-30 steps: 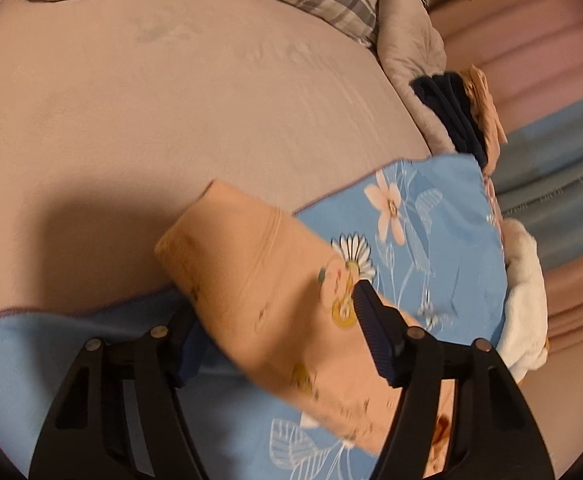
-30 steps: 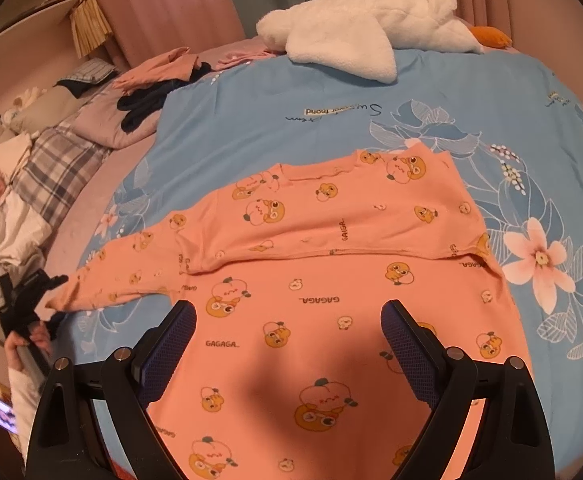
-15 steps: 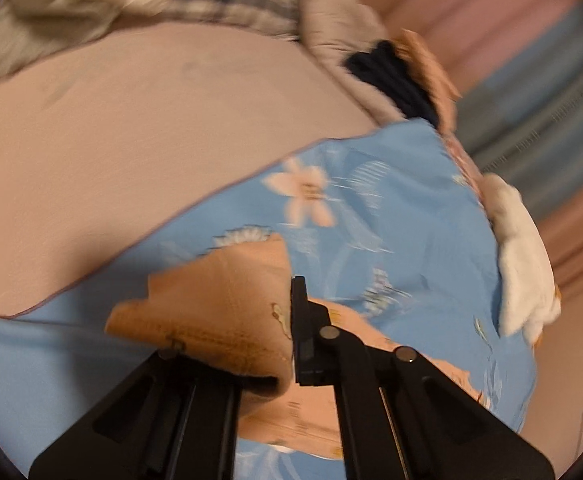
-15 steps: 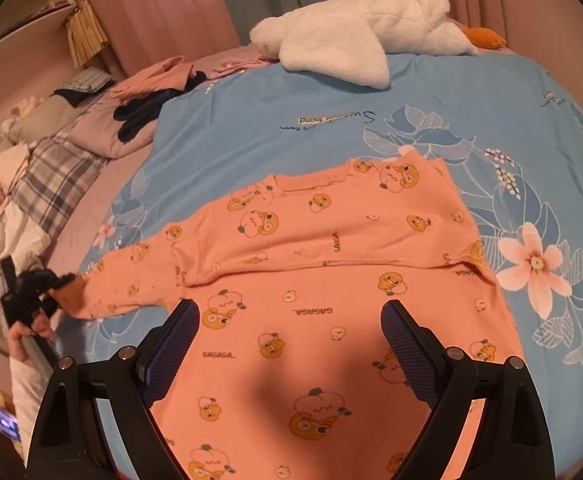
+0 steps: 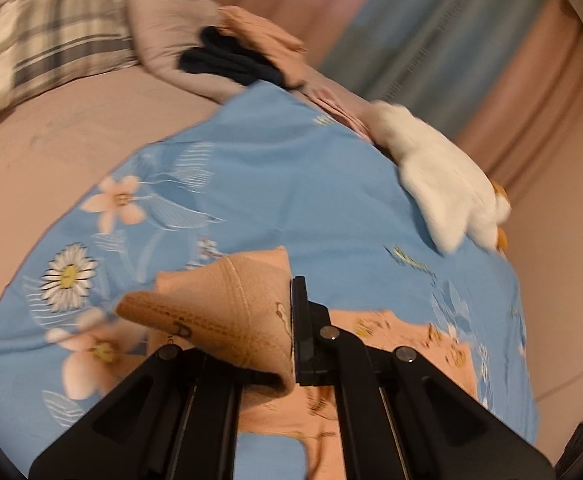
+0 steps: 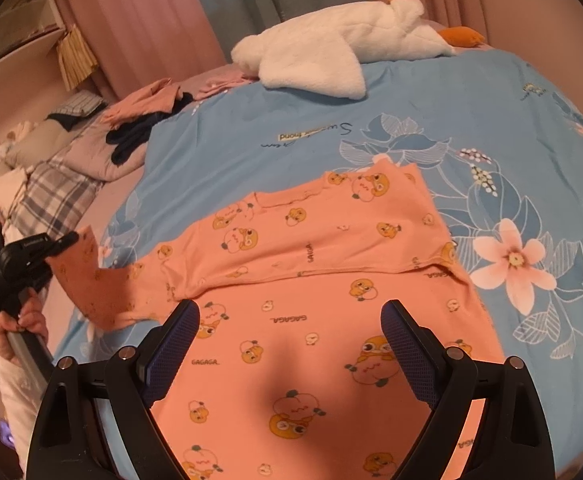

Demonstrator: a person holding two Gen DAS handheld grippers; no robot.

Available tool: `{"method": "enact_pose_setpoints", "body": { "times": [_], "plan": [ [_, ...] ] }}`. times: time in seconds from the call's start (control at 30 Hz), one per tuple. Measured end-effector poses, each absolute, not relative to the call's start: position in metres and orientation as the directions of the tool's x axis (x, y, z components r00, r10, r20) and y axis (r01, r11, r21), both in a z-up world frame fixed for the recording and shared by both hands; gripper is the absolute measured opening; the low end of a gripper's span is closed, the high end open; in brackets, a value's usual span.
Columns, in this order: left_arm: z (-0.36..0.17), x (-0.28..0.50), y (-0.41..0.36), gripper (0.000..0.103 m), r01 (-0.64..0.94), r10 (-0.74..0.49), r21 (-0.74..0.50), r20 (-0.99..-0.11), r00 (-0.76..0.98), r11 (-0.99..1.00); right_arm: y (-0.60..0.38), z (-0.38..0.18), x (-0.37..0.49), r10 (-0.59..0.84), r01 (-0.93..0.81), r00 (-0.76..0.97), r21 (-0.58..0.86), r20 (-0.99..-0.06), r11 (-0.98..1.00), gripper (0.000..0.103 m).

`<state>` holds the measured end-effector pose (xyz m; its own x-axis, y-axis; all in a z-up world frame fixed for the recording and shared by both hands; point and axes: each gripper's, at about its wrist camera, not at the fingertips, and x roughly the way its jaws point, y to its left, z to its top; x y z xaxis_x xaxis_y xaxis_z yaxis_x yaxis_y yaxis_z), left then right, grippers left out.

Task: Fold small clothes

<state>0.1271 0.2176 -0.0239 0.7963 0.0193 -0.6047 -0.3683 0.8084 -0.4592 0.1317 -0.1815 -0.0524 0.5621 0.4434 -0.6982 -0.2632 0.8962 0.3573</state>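
Observation:
An orange child's top with cartoon prints lies spread on the blue flowered sheet. Its right sleeve is folded across the chest. My left gripper is shut on the cuff of the left sleeve and holds it lifted above the sheet; in the right wrist view it shows at the far left, with the sleeve raised from the bed. My right gripper is open and empty, hovering over the lower body of the top.
A white plush goose lies at the far side of the sheet. A pile of dark and pink clothes and a plaid pillow sit at the left on the mauve bed. Curtains hang behind.
My left gripper closed on the sleeve cuff, then lifted it and carried it inward toward the body of the top. My right gripper stayed open and drifted slightly lower over the top.

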Motion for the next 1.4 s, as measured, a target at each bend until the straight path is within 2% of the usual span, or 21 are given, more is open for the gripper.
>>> {"method": "enact_pose_setpoints", "body": {
  "times": [0.33,0.5,0.6,0.67,0.73,0.83,0.97,1.17,1.33,1.4],
  "plan": [
    [-0.060,0.165,0.148,0.001,-0.212,-0.131,-0.392,-0.685,0.716,0.895,-0.199,-0.057,0.131,0.428,-0.224,0.568,0.368,-0.703,0.902,0.093],
    [-0.090,0.179,0.121,0.002,-0.185,-0.159,-0.351,-0.753,0.639,0.918,-0.204,-0.060,0.130,0.420,-0.207,0.566,0.371,-0.709,0.905,0.093],
    [-0.096,0.182,0.111,0.018,-0.172,-0.151,-0.321,-0.770,0.620,0.931,-0.209,-0.062,0.129,0.411,-0.199,0.567,0.365,-0.714,0.909,0.093],
    [-0.090,0.182,0.105,0.038,-0.148,-0.165,-0.329,-0.754,0.635,0.932,-0.213,-0.063,0.128,0.405,-0.191,0.569,0.363,-0.716,0.912,0.093],
    [-0.083,0.184,0.100,0.045,-0.129,-0.174,-0.335,-0.737,0.653,0.933,-0.217,-0.064,0.127,0.401,-0.181,0.570,0.367,-0.717,0.913,0.093],
    [-0.076,0.188,0.092,0.049,-0.108,-0.194,-0.346,-0.728,0.657,0.932,-0.223,-0.064,0.127,0.397,-0.168,0.576,0.372,-0.715,0.913,0.093],
    [-0.077,0.191,0.075,0.064,-0.041,-0.263,-0.371,-0.727,0.634,0.928,-0.229,-0.065,0.124,0.398,-0.159,0.582,0.381,-0.709,0.911,0.093],
    [-0.098,0.195,0.051,0.080,0.035,-0.357,-0.407,-0.754,0.551,0.913,-0.238,-0.070,0.124,0.390,-0.135,0.580,0.387,-0.715,0.912,0.093],
    [-0.103,0.190,0.047,0.095,0.060,-0.432,-0.475,-0.731,0.528,0.878,-0.244,-0.075,0.125,0.382,-0.117,0.574,0.390,-0.724,0.913,0.093],
    [-0.101,0.185,0.050,0.098,0.063,-0.454,-0.498,-0.722,0.522,0.865,-0.246,-0.077,0.125,0.378,-0.108,0.570,0.390,-0.730,0.914,0.093]
  ]
}}
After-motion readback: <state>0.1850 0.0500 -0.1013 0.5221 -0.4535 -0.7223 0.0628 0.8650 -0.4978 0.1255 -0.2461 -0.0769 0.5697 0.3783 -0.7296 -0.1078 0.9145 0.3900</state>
